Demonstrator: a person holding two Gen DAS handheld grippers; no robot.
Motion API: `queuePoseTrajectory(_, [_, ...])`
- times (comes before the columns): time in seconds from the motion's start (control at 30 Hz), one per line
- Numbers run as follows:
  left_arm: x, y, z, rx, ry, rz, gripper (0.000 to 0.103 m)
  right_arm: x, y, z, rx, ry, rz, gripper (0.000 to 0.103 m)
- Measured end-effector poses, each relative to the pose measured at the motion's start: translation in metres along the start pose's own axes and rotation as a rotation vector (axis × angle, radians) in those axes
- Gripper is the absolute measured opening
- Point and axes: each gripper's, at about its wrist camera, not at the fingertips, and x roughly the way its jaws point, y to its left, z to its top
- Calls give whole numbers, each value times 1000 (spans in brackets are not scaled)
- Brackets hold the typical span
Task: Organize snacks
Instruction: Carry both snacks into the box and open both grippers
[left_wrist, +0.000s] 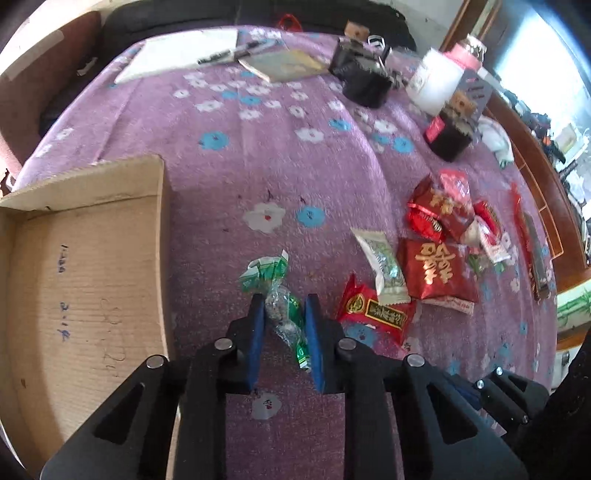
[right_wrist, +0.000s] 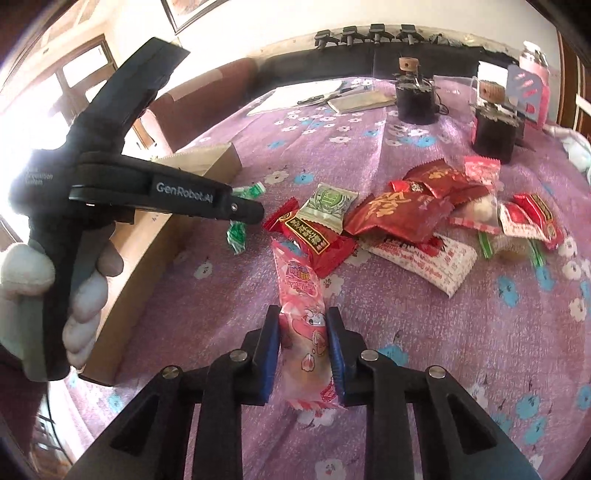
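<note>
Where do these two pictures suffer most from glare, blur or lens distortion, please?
Left wrist view: the window at upper right is blown out, the far snacks look smeared, and the cardboard box bows with the fisheye. Right wrist view: the window at left is washed out white; the pink snack packet stays fairly sharp.

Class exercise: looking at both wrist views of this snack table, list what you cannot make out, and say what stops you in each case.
- Cardboard box: left wrist view, its near and left parts cut off by the frame edge.
- Green candy: its middle hidden between the left gripper pads.
- Pink snack pack: right wrist view, print blurred; sides covered by the right gripper.
- Lowest packets in the snack pile: overlapped.
</note>
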Motion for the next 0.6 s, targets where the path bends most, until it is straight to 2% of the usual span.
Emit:
queuePoseTrajectory(0.23, [-41, -1, -15, -10, -67, -78, 18, -24, 4, -9, 18, -21, 17, 24])
queuePoseTrajectory(0.4, [-82, 14, -39, -27, -123, -121, 18, -48, 26, -4, -14, -53, 30, 24])
queuePoseTrajectory(0.5, [-109, 36, -55, -57, -160, -118, 18, -58, 49, 5, -38, -70, 81, 24])
queuePoseTrajectory(0.6, [-132, 61, -70, -77, -194, -72, 18, -61, 81, 14, -62, -69, 159, 24])
